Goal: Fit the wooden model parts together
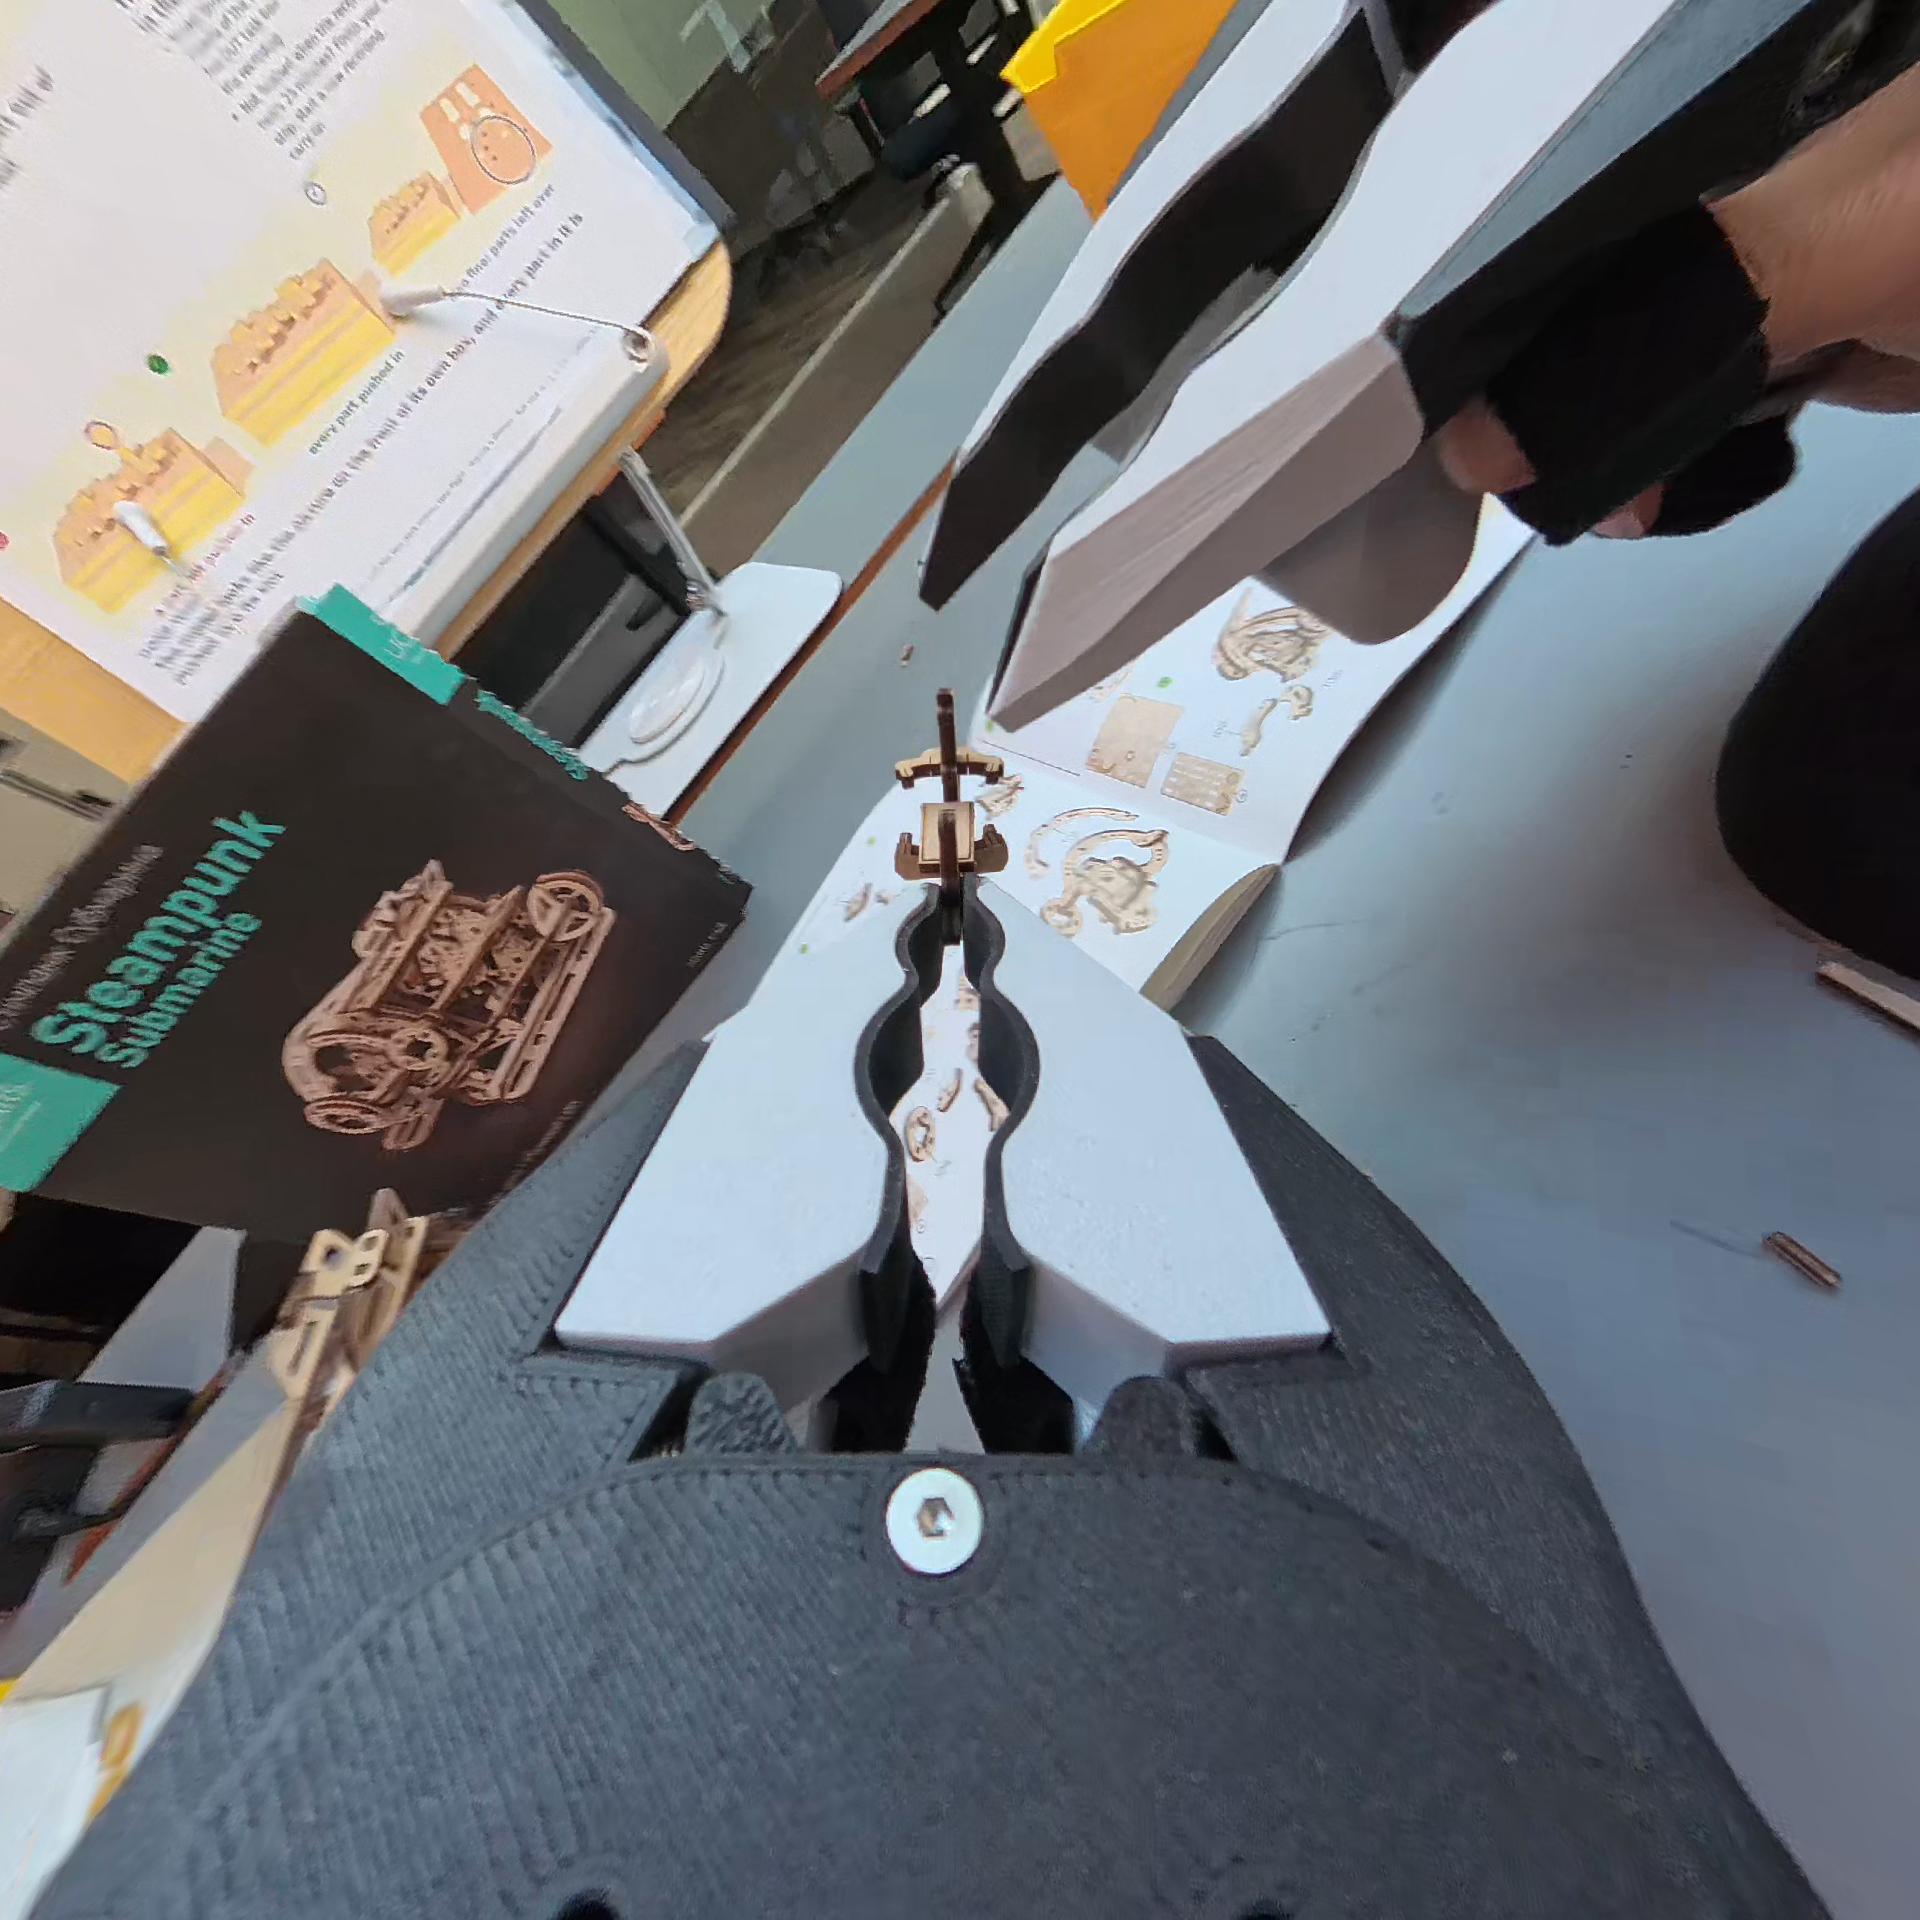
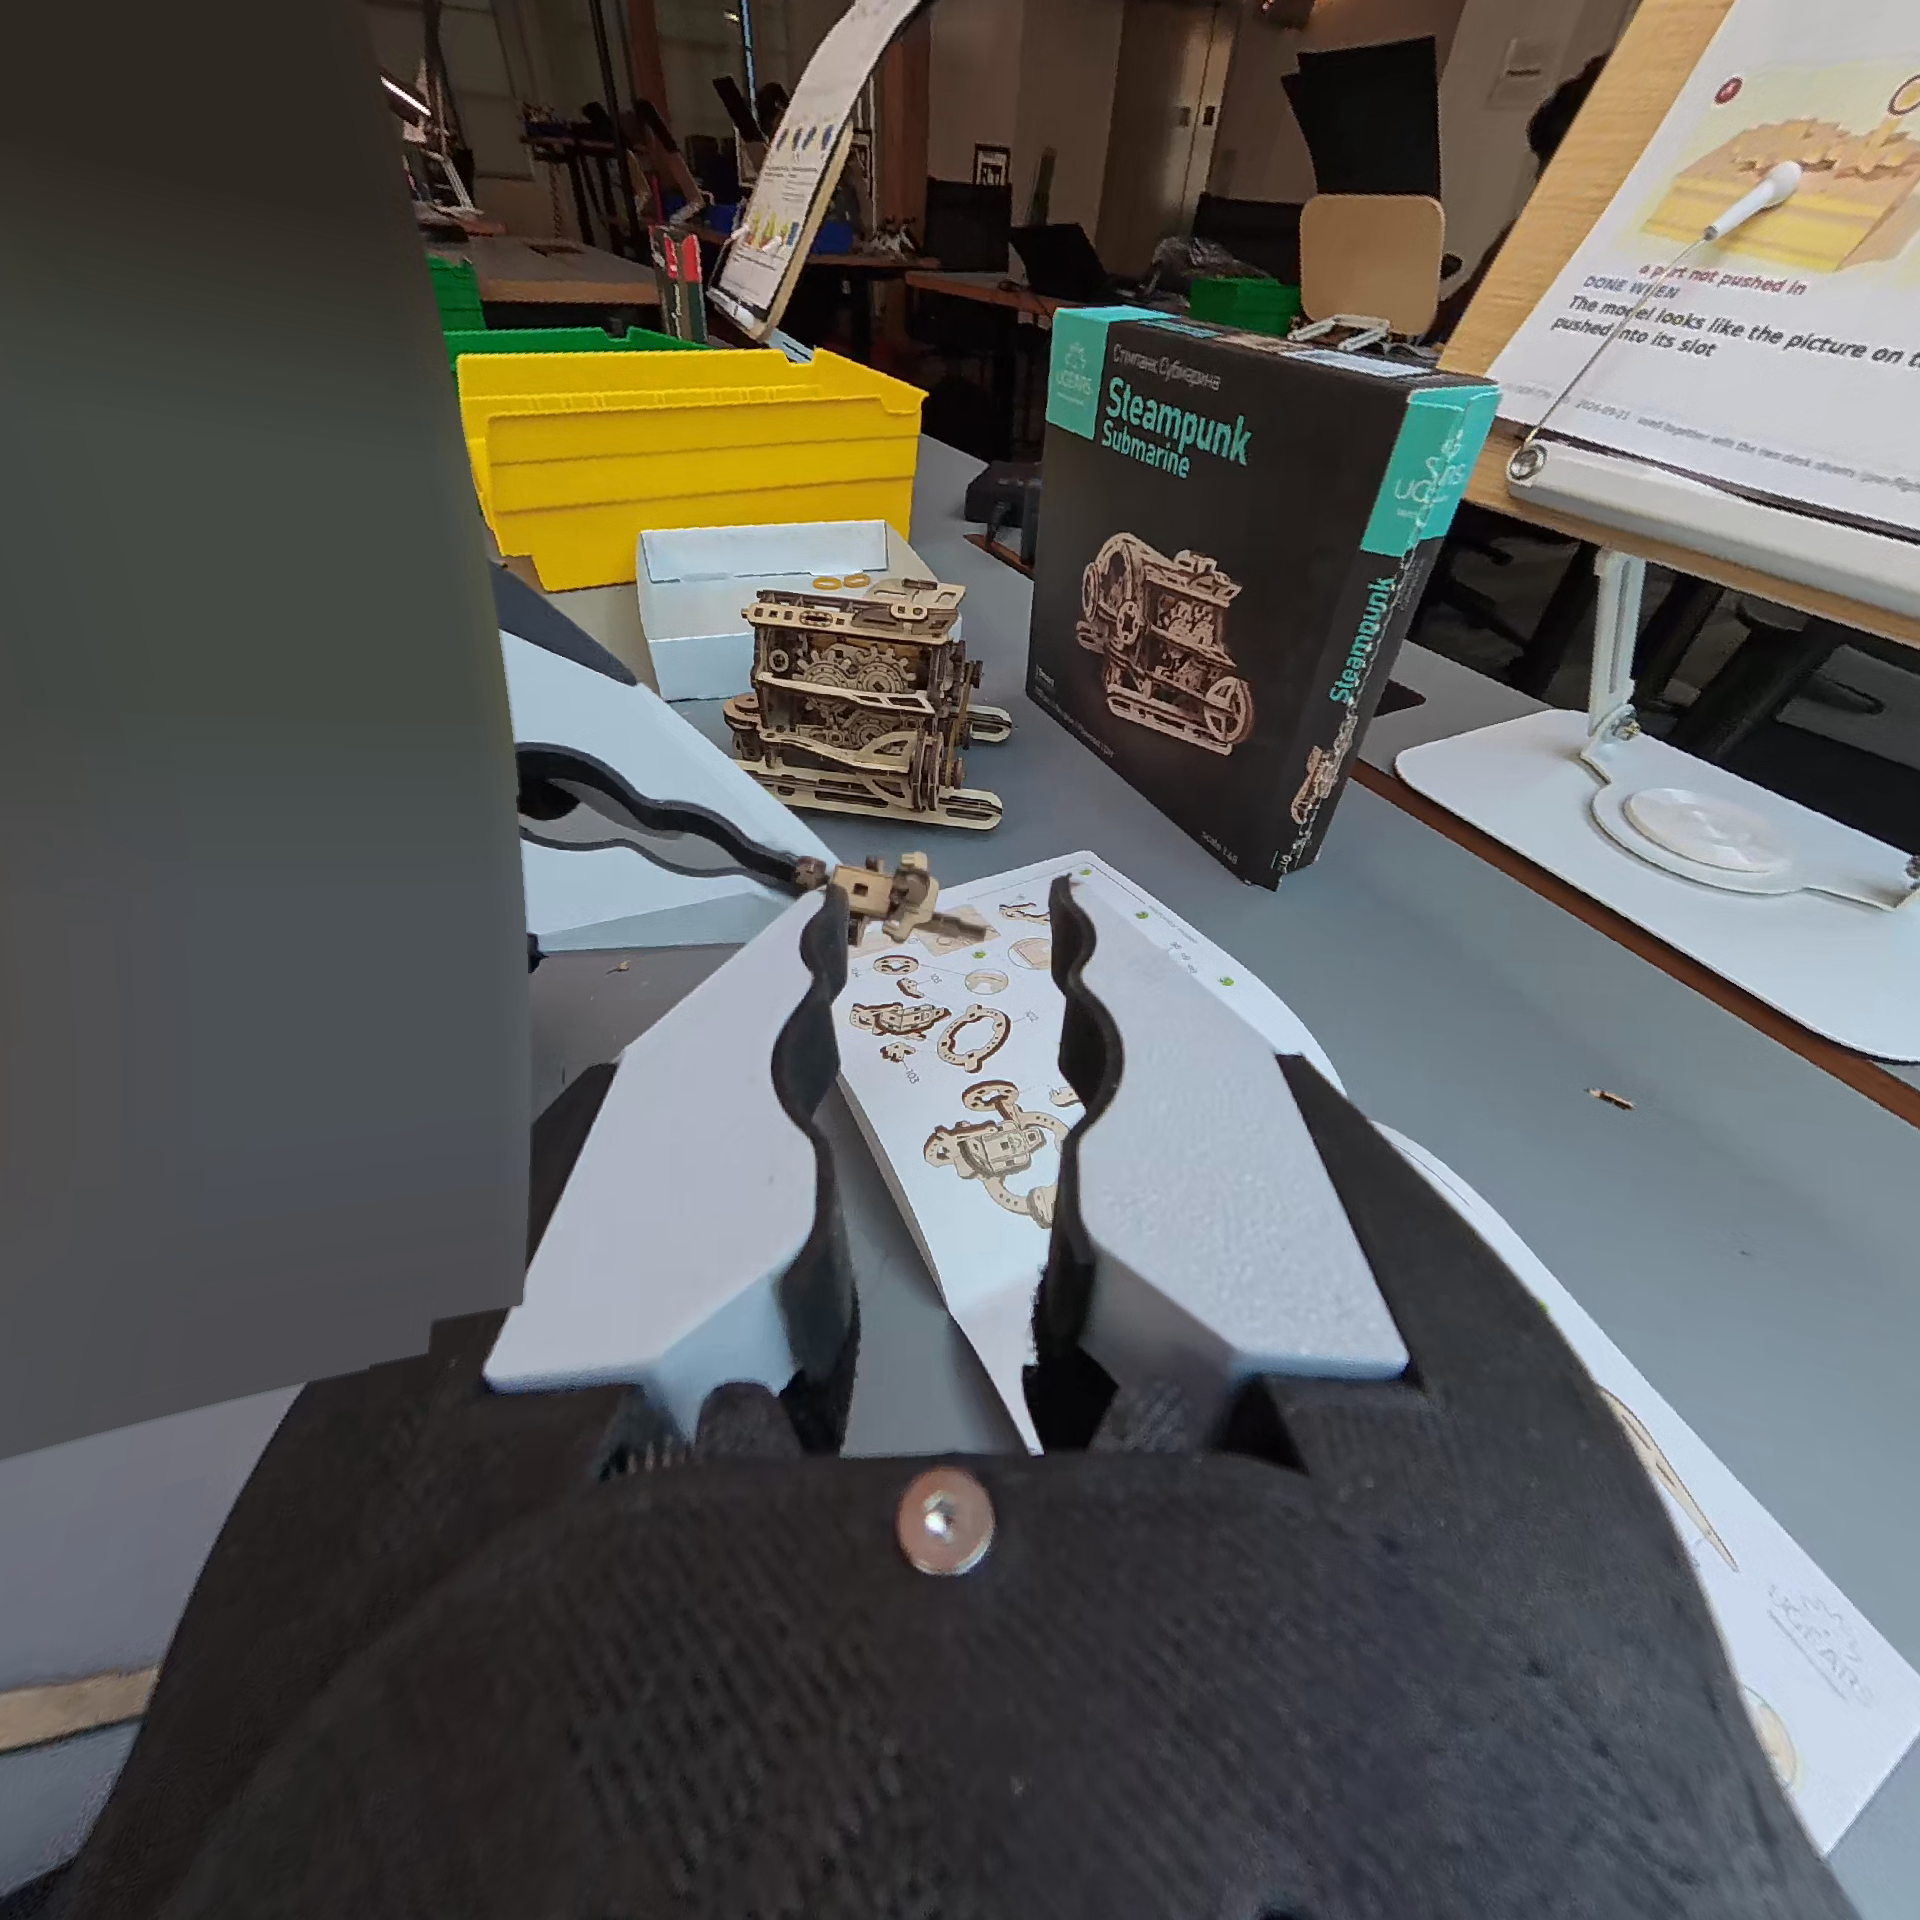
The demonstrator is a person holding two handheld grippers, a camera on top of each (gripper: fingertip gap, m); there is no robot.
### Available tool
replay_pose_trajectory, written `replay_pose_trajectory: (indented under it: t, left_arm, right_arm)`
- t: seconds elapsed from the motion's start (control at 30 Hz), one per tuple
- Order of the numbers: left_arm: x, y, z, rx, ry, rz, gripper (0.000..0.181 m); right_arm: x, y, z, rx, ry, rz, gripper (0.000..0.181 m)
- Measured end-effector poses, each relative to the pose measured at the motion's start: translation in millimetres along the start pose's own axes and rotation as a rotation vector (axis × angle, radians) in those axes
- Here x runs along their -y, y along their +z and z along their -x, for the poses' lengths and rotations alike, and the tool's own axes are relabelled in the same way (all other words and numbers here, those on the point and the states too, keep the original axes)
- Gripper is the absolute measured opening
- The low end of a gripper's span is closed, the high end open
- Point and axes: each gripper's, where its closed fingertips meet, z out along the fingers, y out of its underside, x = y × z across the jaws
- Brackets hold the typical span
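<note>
My left gripper (image 1: 948,906) is shut on a small wooden sub-assembly (image 1: 943,821) and holds it above the open instruction booklet (image 1: 1164,821). In the right wrist view the same piece (image 2: 883,891) sticks out of the left gripper's fingertips (image 2: 774,864), right beside my right gripper's left fingertip. My right gripper (image 2: 945,914) is open and empty, jaws wide apart over the booklet (image 2: 966,1049). Its fingers (image 1: 1226,520) show at the upper right of the left wrist view, held by a gloved hand (image 1: 1621,384). The large, partly built wooden model (image 2: 862,707) stands on the grey table (image 2: 1558,1091) behind.
The dark kit box (image 2: 1226,592) stands upright to the right of the model. A white tray (image 2: 717,623) and yellow bins (image 2: 686,457) lie behind it. A document stand (image 2: 1714,831) with a sheet is at the right. Loose wooden bits (image 1: 1803,1259) lie on the table. The tips of one gripper are about 4 cm away from the tips of the other.
</note>
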Motion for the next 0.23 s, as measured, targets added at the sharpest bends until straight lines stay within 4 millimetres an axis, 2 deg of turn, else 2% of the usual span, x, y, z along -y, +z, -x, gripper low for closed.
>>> replay_pose_trajectory:
  t: [0.1,0.23]
  left_arm:
    - [-10.9,6.7,-13.5,-0.134,-0.094,0.031,0.000]
    - [-24.6,14.4,-30.1,-0.258,-0.198,0.082,0.000]
  right_arm:
    - [-6.3,-8.6,-4.1,0.037,-0.039,0.009,0.036]
    - [-34.7,-13.9,-2.2,0.150,-0.160,0.105,0.032]
